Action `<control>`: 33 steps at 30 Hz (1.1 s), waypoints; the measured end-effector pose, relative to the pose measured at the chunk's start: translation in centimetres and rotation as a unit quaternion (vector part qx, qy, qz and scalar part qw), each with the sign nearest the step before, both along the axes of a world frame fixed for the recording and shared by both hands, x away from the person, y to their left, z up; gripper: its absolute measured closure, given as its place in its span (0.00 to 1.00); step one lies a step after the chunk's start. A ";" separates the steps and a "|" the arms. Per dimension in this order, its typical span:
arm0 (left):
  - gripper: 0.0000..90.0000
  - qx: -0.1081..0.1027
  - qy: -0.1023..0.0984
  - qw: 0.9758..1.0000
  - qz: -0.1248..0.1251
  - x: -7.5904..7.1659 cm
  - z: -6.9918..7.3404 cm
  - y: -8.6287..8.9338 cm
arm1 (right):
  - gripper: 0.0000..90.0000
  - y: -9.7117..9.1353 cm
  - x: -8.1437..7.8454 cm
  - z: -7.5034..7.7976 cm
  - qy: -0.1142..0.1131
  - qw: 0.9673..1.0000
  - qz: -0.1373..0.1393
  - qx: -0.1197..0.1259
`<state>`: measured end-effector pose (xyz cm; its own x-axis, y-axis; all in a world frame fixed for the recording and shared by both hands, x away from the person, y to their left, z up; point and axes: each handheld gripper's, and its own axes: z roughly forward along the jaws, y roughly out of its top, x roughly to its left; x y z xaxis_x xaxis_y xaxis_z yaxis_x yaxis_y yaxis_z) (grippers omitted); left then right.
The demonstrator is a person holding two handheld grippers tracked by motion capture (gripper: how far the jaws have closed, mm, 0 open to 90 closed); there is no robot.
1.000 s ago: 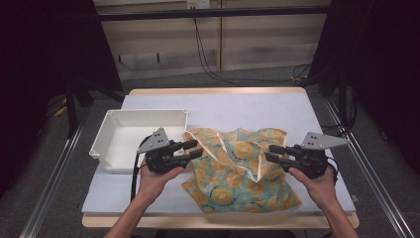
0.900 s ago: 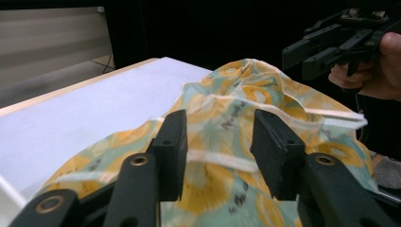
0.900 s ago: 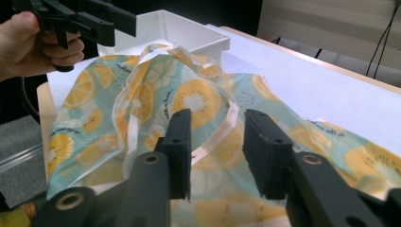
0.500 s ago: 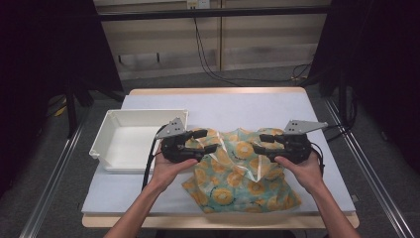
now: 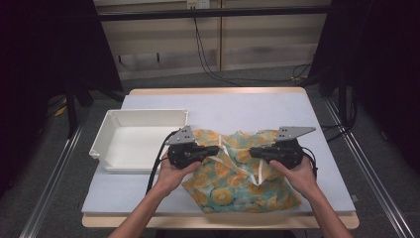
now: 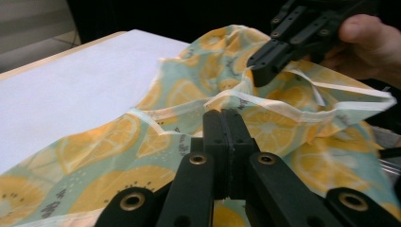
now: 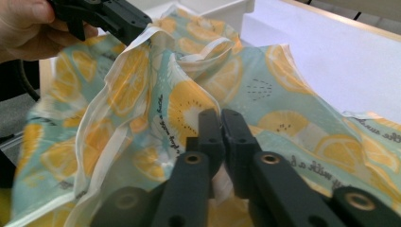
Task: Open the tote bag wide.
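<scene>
**Lemon-print cloth pinched at both hems**

Teal fabric with yellow lemon slices, the cloth [image 5: 237, 178] lies rumpled on the desk [image 5: 257, 109], front half, just right of the white tray [image 5: 141, 136].

Left hand-held gripper [image 5: 216, 150]: jaws have just been closing and are now fully together, pinching the pale hem of the cloth. In the left gripper view [image 6: 225, 118] the hem runs straight into the tips.

Right hand-held gripper [image 5: 251, 152]: same story, jaws just closed, cloth edge caught between them; the right gripper view [image 7: 221, 120] shows fabric bunched up around the tips.

Both grippers point inward toward each other, near but apart, each low over the cloth. The cloth between them stands up in a loose fold. Its near corner reaches close to the desk's front edge. The tray's right wall is near the left gripper.
</scene>
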<state>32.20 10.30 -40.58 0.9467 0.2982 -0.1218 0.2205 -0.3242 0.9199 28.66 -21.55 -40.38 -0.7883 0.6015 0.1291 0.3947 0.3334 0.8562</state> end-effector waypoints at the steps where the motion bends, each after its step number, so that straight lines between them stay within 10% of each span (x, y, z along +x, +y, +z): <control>1: 1.00 0.000 0.000 1.000 0.000 0.0 0.0 0.0 | 0.99 0.0 0.0 0.0 0.000 1.000 0.000 0.000; 13: 1.00 -0.019 0.001 0.999 -0.029 -3.9 0.3 1.8 | 1.00 -0.8 -4.4 0.3 -0.003 0.999 0.024 0.033; 22: 0.70 -0.030 -0.017 0.998 -0.054 -4.5 2.1 -0.3 | 1.00 0.2 -4.9 -1.8 0.017 0.999 0.041 0.032; 29: 0.42 0.021 0.000 0.997 -0.069 -3.8 0.6 -3.6 | 0.95 0.2 -5.0 -1.7 0.018 0.998 0.045 0.032; 33: 0.49 0.067 -0.009 0.995 -0.070 -3.9 -1.2 -4.8 | 0.83 -0.5 -4.9 -1.4 0.013 0.999 0.036 0.035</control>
